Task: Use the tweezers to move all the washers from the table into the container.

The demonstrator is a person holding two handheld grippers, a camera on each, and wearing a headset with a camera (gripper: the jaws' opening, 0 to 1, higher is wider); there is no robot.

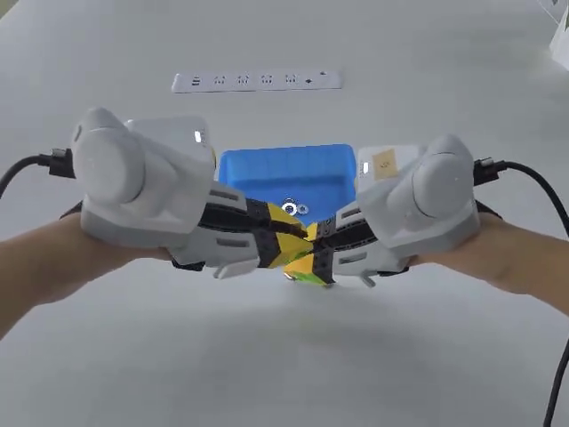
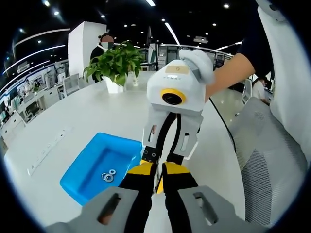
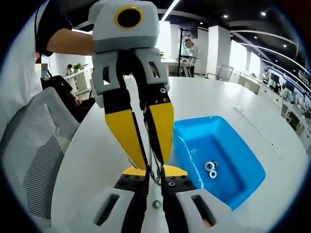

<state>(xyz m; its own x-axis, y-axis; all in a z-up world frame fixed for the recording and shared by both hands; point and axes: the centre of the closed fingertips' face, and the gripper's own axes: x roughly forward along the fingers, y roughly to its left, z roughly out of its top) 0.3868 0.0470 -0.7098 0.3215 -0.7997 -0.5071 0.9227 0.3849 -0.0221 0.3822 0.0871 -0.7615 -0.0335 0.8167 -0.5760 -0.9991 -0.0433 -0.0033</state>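
Note:
My two grippers meet tip to tip just in front of the blue container point(image 1: 267, 169). The left gripper point(image 1: 289, 245) and the right gripper point(image 1: 322, 253) both have yellow-tipped jaws. Thin metal tweezers point(image 3: 152, 158) run between the left gripper's yellow fingers point(image 3: 127, 136) down into the right gripper point(image 3: 153, 172); both look shut on them. In the left gripper view the left gripper point(image 2: 159, 171) holds the tweezers point(image 2: 158, 184) facing the right one. Washers point(image 1: 294, 209) lie in the container. One washer point(image 3: 156, 204) lies on the table under the right jaws.
A white power strip point(image 1: 256, 81) lies beyond the container on the white table point(image 1: 284, 356). A potted plant point(image 2: 115, 65) stands at the far end of the table. A mesh office chair point(image 3: 36, 145) sits by the table's near side.

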